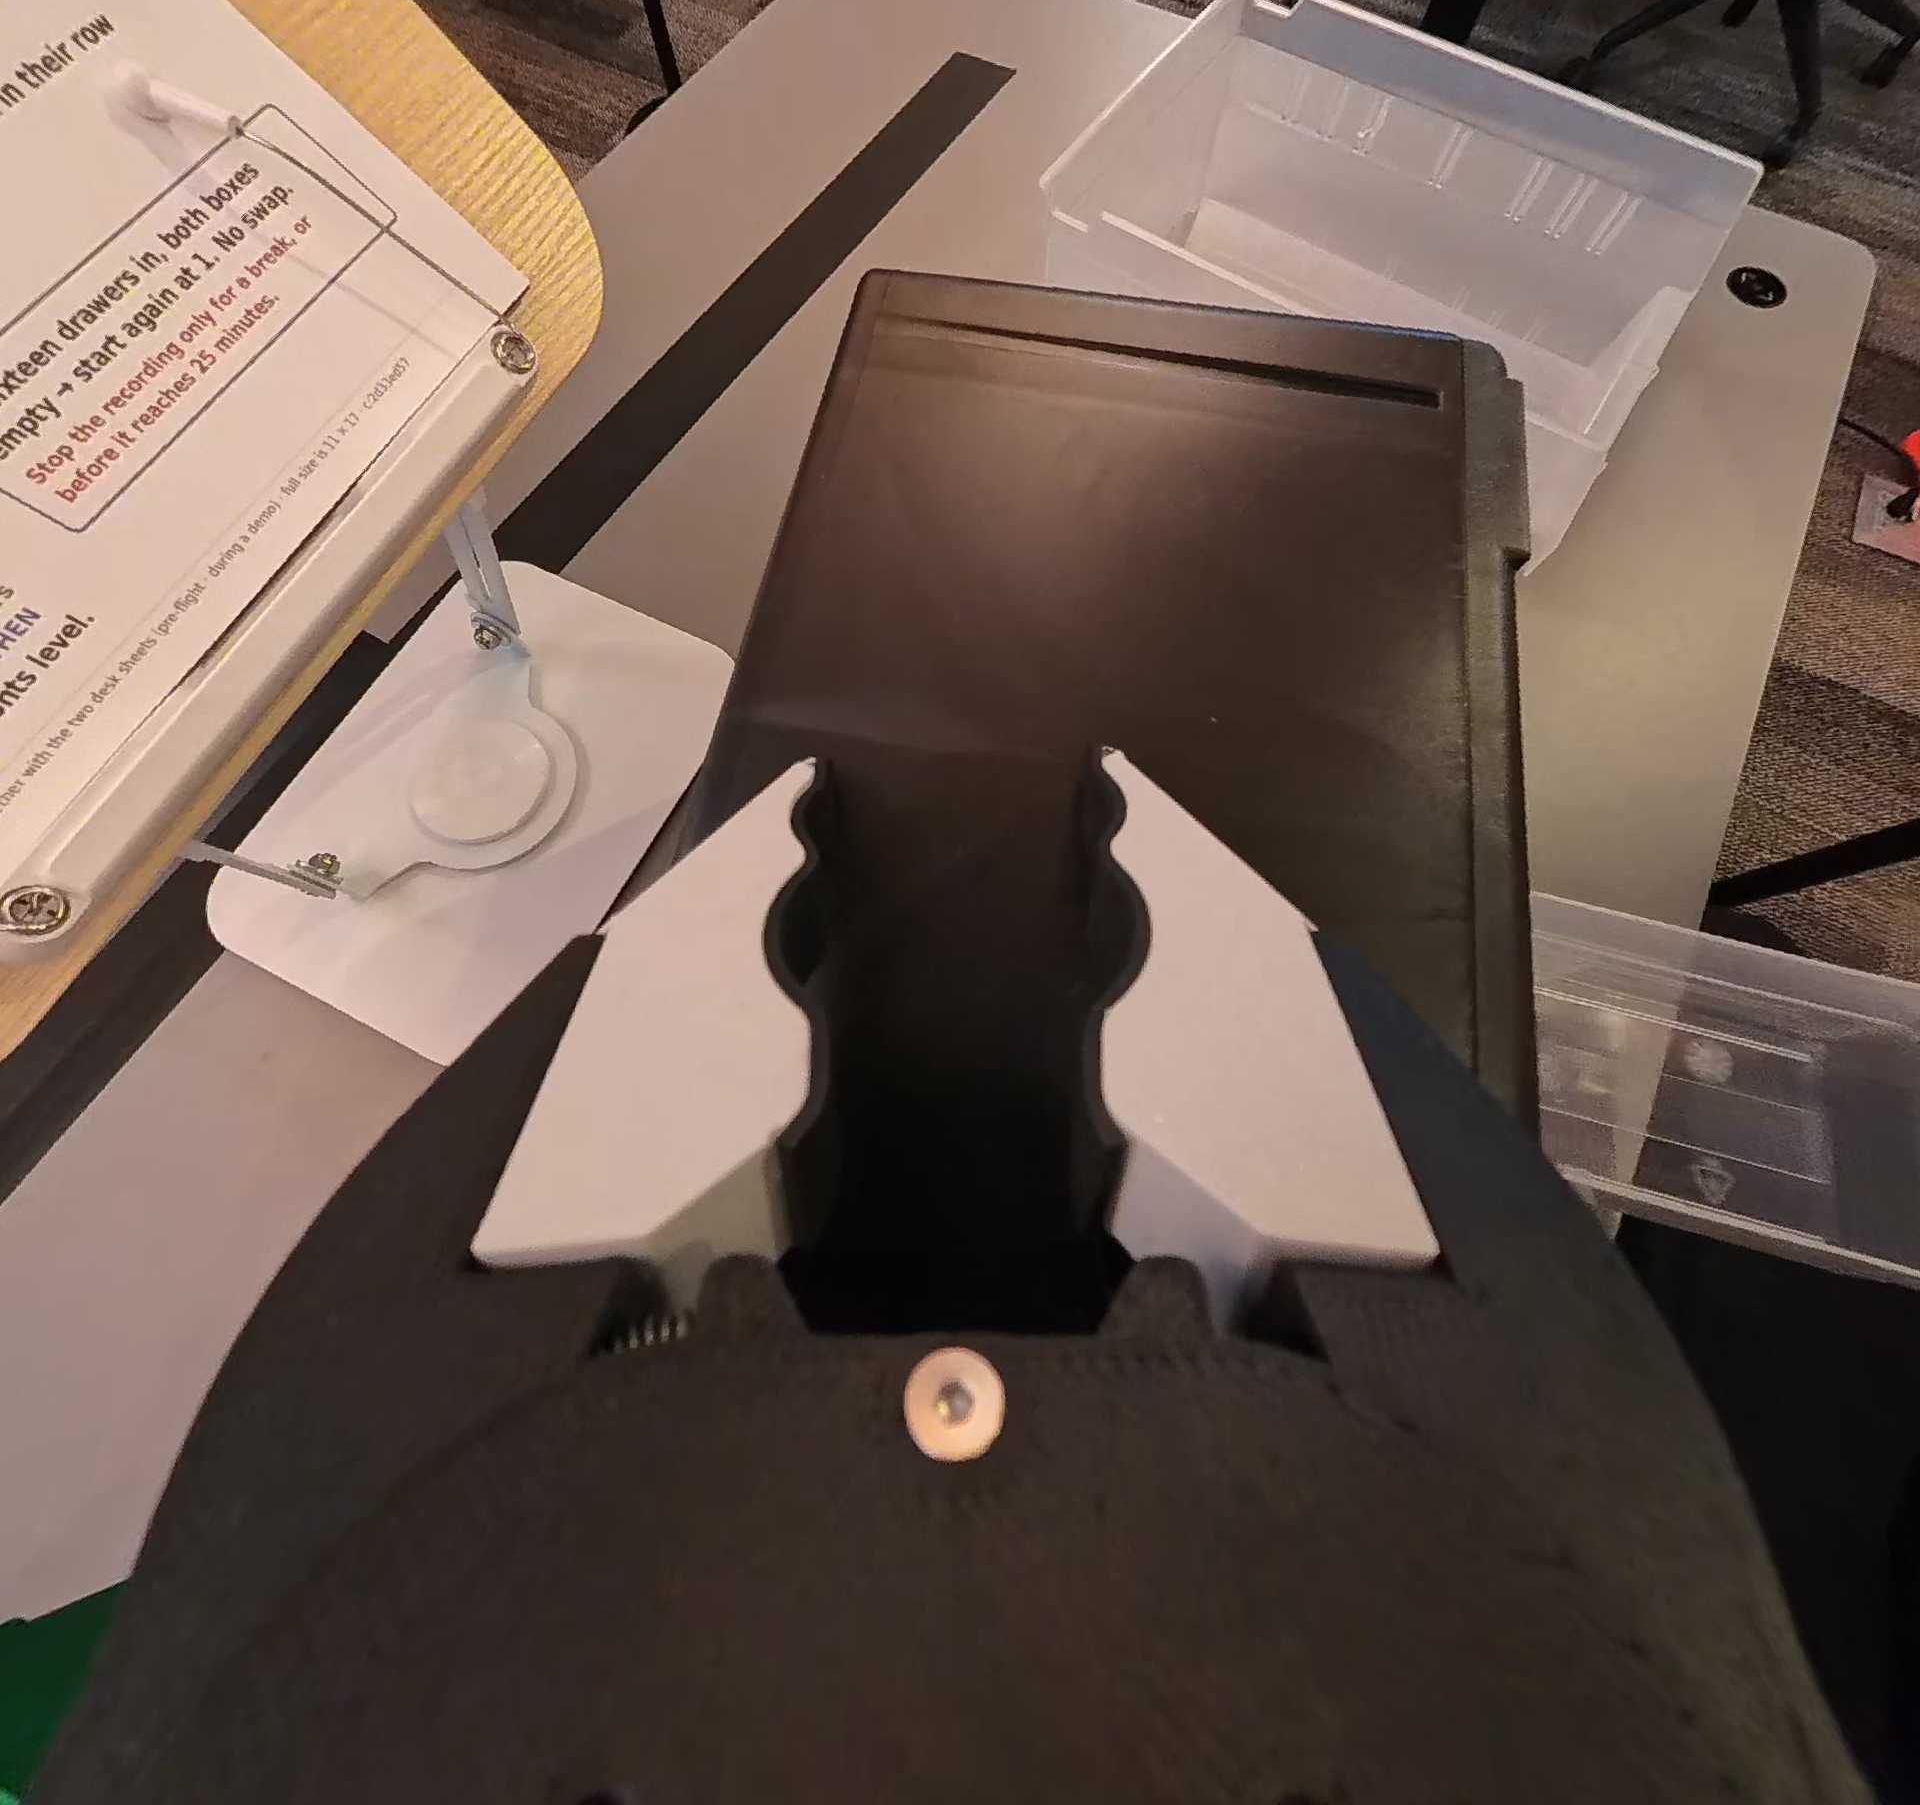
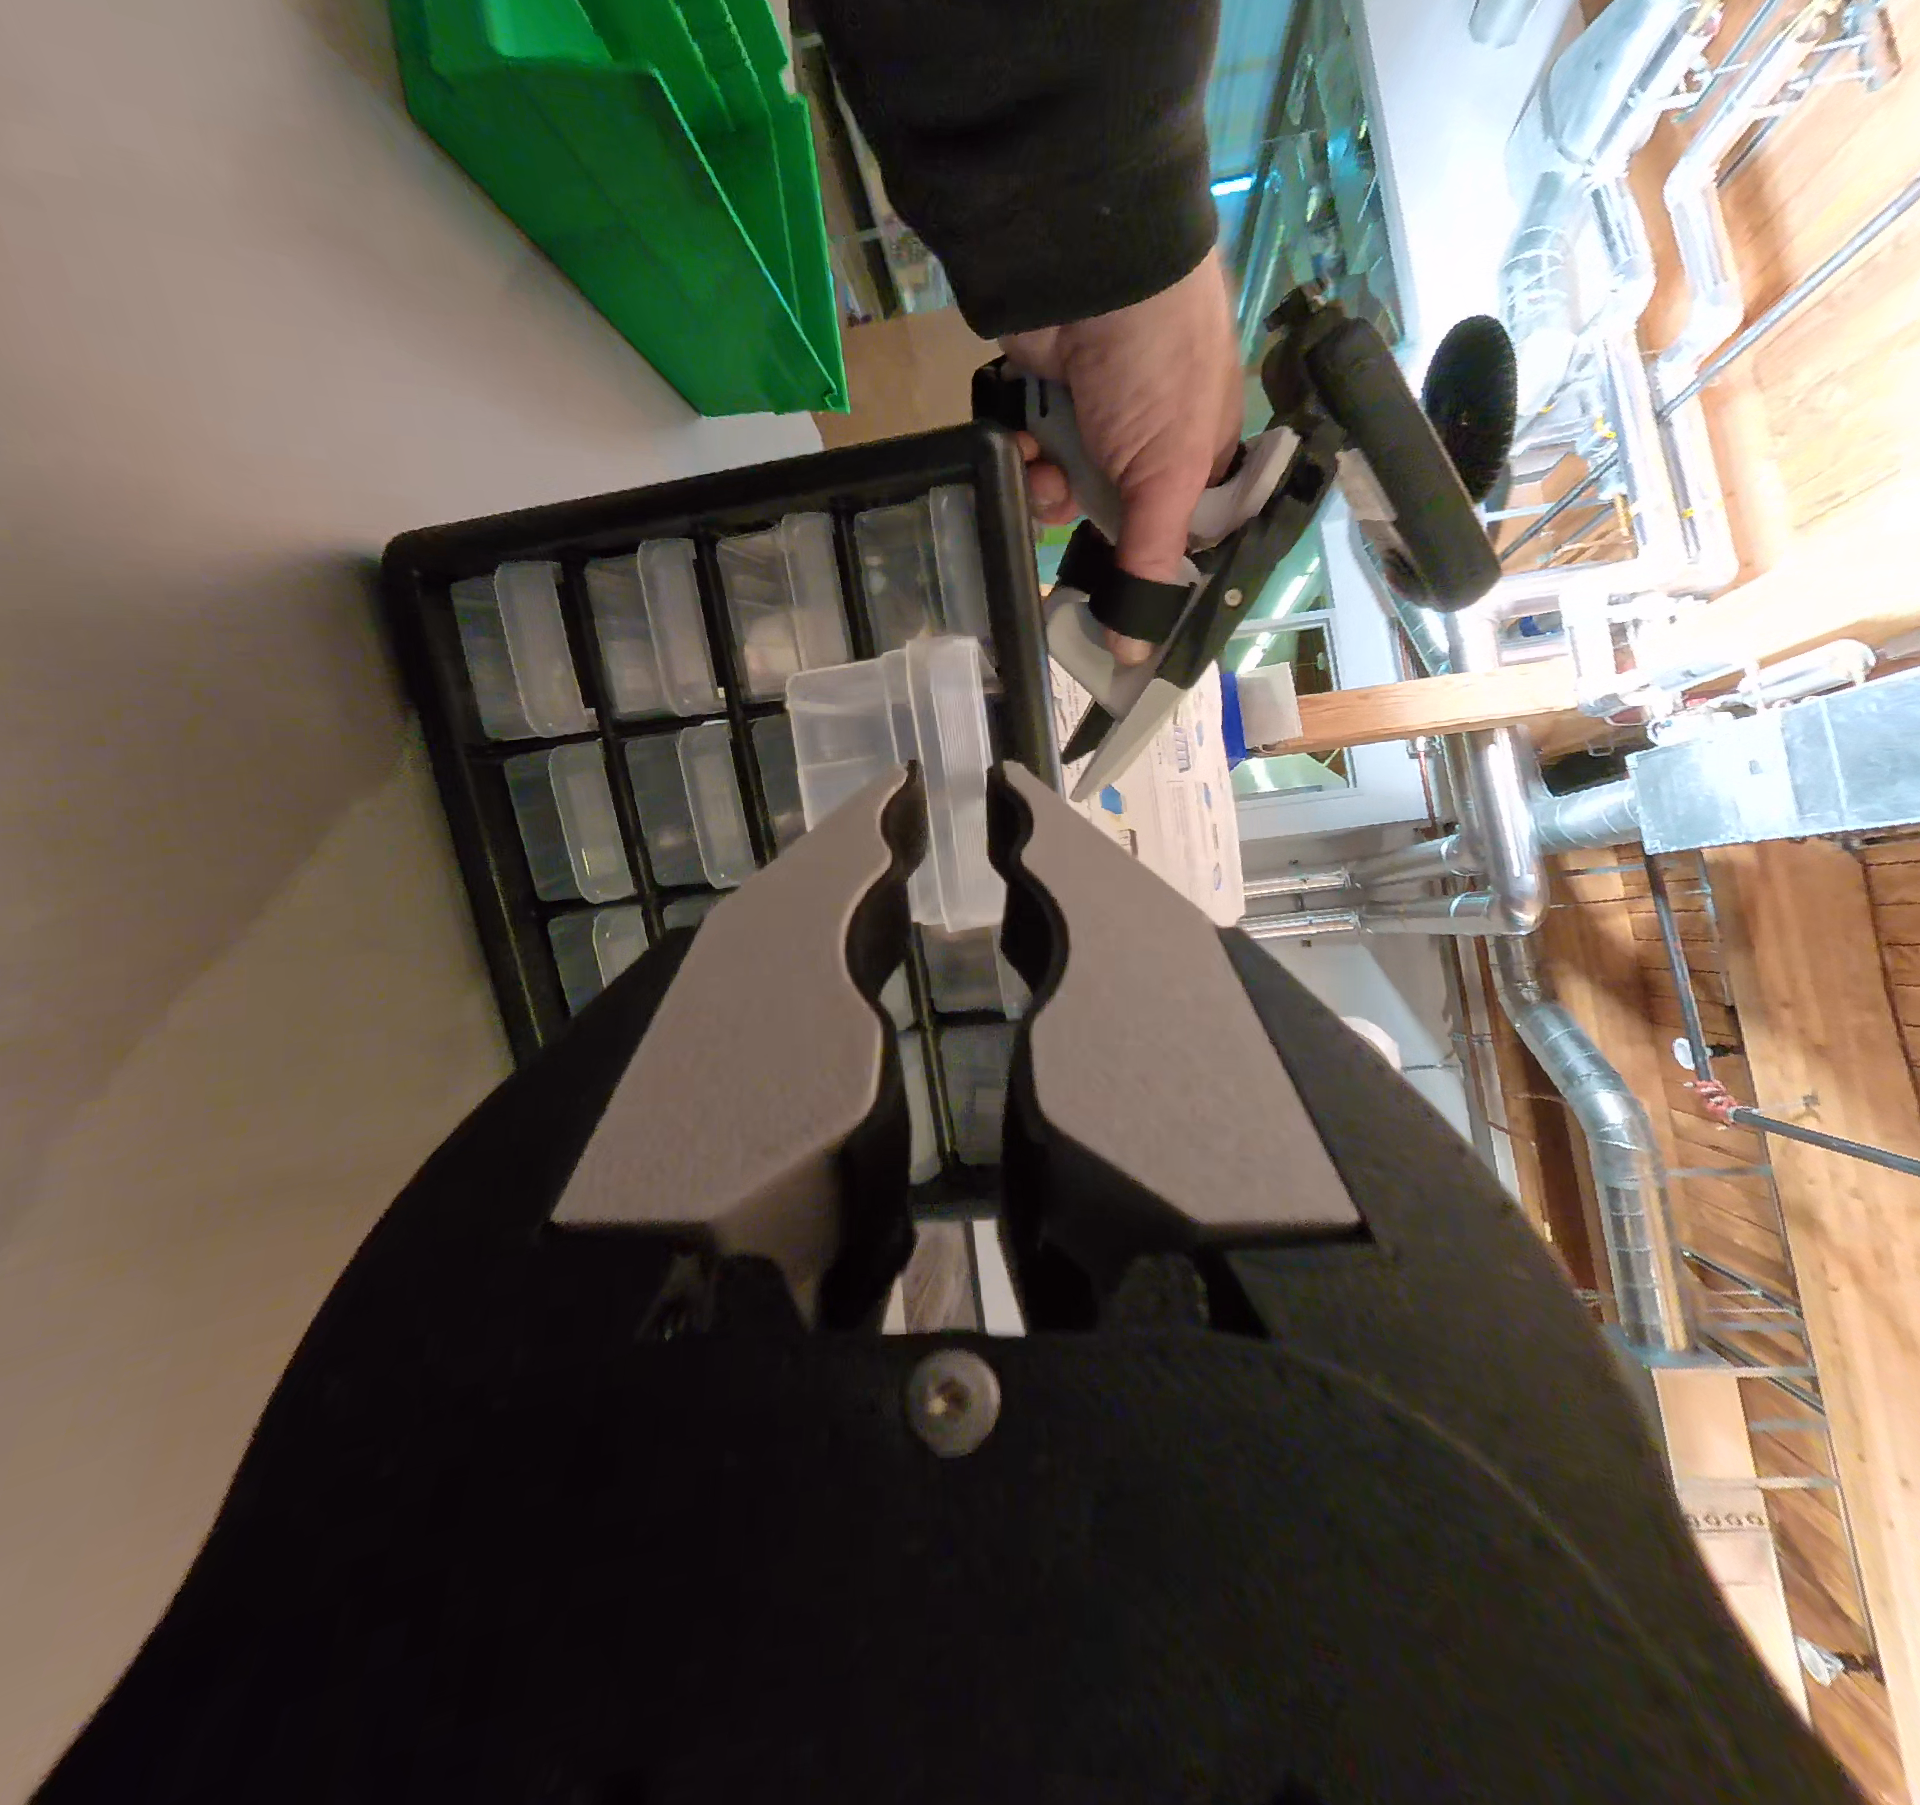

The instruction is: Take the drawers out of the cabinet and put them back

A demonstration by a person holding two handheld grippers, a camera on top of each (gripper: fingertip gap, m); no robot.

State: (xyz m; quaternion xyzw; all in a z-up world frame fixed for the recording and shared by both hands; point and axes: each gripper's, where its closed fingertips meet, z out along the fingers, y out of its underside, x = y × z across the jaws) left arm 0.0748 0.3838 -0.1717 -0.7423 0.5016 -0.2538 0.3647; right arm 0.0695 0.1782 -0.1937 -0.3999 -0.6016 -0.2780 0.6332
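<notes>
Green bin (image 2: 623, 145) beside cabinet (image 2: 707, 508); loose drawer (image 1: 1382, 228) behind.

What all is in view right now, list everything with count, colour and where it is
cabinet: one, black, on the table, seen from above in the left wrist view
clear drawer: one, partly pulled out of the cabinet, its front lip between the right tool's fingers
other drawers in the cabinet: several, clear, in their slots
loose drawer: one, clear, on the table behind the cabinet
table: one, grey
instruction sheet on stand: one, white, left of the cabinet
green bin: one, beyond the cabinet
left tool: open, over the cabinet top
right tool: closed on the drawer lip
hand: one, black sleeve, holding the left tool
</notes>
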